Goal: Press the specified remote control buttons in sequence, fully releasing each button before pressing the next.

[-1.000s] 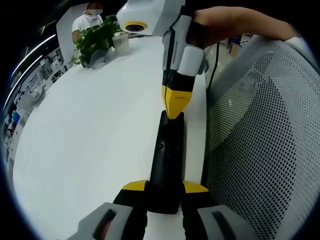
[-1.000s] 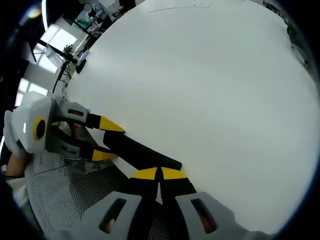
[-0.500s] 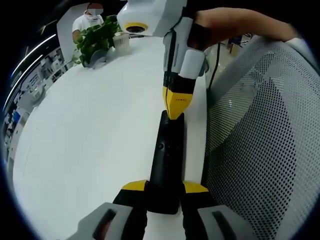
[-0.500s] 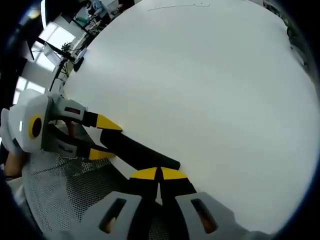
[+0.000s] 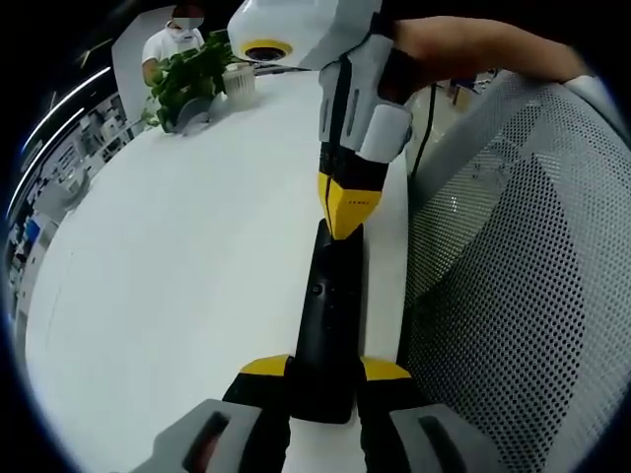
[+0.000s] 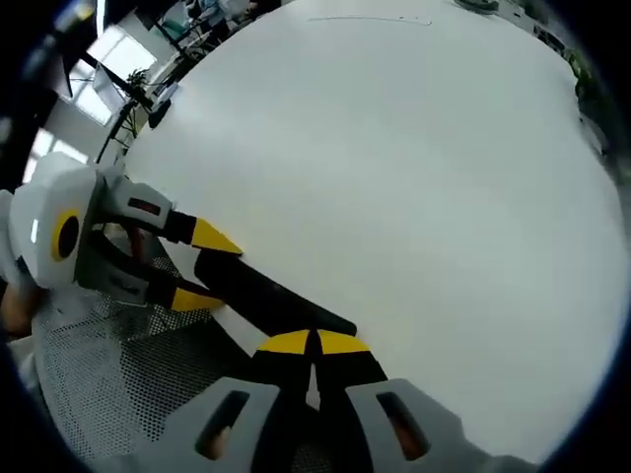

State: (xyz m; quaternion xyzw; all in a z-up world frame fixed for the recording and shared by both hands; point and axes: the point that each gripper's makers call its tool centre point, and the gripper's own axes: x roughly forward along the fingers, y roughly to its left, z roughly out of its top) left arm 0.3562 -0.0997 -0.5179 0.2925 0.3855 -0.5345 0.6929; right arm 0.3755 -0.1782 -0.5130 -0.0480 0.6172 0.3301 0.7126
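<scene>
Left gripper view | I saw left gripper (image 5: 325,379) clamping remote (image 5: 330,315) | right gripper (image 5: 345,212) closed, empty, tip at remote's far end | sequence progress undeterminable

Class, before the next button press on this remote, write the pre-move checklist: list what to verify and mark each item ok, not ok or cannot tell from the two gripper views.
1. Remote control held firmly by left gripper, jaws on both its sides: ok.
2. Right gripper shut to a single pressing tip: ok.
3. Tip lined up over the remote's far end: ok.
4. Previous button fully released: cannot tell; tip looks at or touching the surface.
5. Which button lies under the tip: cannot tell.
6. Remote over the white table, near its edge beside the mesh chair: ok.
</scene>
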